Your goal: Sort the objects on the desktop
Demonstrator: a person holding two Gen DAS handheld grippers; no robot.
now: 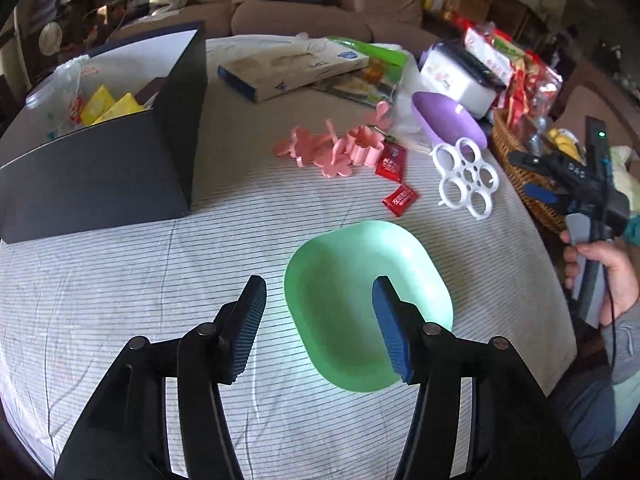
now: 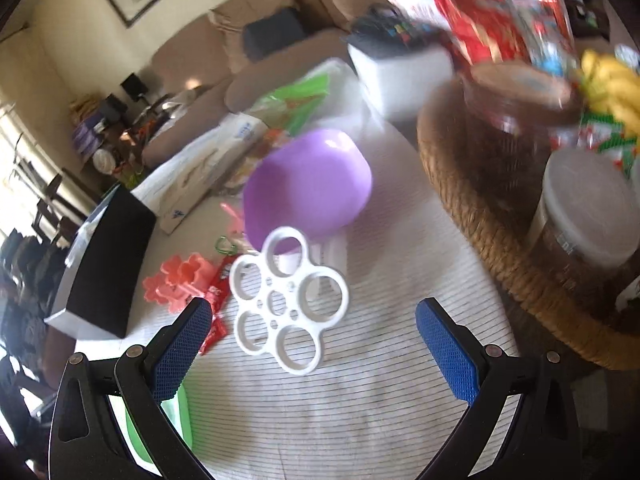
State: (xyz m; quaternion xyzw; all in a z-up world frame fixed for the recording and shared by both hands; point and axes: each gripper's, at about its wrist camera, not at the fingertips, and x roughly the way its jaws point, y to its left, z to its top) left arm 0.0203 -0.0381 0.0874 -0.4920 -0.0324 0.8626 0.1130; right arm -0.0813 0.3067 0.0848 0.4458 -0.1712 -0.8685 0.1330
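My left gripper (image 1: 319,286) is open just above the striped tablecloth. Its right finger stands over a mint-green bowl (image 1: 352,276) and its left finger is beside the bowl's left rim; neither pad presses on it. My right gripper (image 2: 314,305) is open and empty, aimed at a white ring holder (image 2: 280,279) that lies flat in front of a purple bowl (image 2: 308,184). Pink cutters (image 1: 320,150) and red sachets (image 1: 390,162) lie mid-table, left of the ring holder (image 1: 464,184). A hand (image 1: 608,268) holds the right gripper (image 1: 528,176) at the table's right edge.
A dark open box (image 1: 100,168) with yellow packets stands at the left. A flat carton (image 1: 292,68) and a white container (image 1: 452,72) lie at the back. A wicker basket (image 2: 472,200) with jars, bananas and snack bags fills the right side. A sofa lies beyond.
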